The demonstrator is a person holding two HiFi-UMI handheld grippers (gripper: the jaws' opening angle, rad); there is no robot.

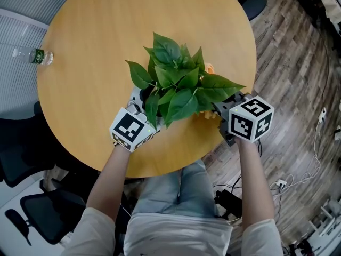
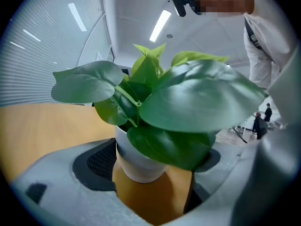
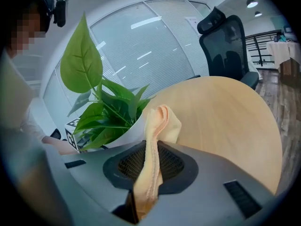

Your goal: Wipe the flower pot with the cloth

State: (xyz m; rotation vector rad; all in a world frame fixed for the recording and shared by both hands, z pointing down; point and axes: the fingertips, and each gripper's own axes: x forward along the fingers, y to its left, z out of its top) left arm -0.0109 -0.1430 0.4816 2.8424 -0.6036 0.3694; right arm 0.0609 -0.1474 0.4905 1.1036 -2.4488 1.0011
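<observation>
At frame centre on the round wooden table (image 1: 96, 73), the white flower pot (image 2: 140, 166) (hidden from overhead by its leaves (image 1: 176, 84)) stands between the left gripper's (image 1: 139, 103) spread jaws. At centre right, the right gripper (image 1: 217, 111) pinches a peach cloth (image 3: 157, 126) just beside the pot.

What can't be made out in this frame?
- Pot: in the head view the leaves cover most of it.
- Left gripper hold: in its own view a leaf hides the pot's right side, so contact there is unclear.
- Cloth, pinched in the right gripper: whether it touches the pot is hidden by its own fold.
- Bottle label: too small in the head view.
</observation>
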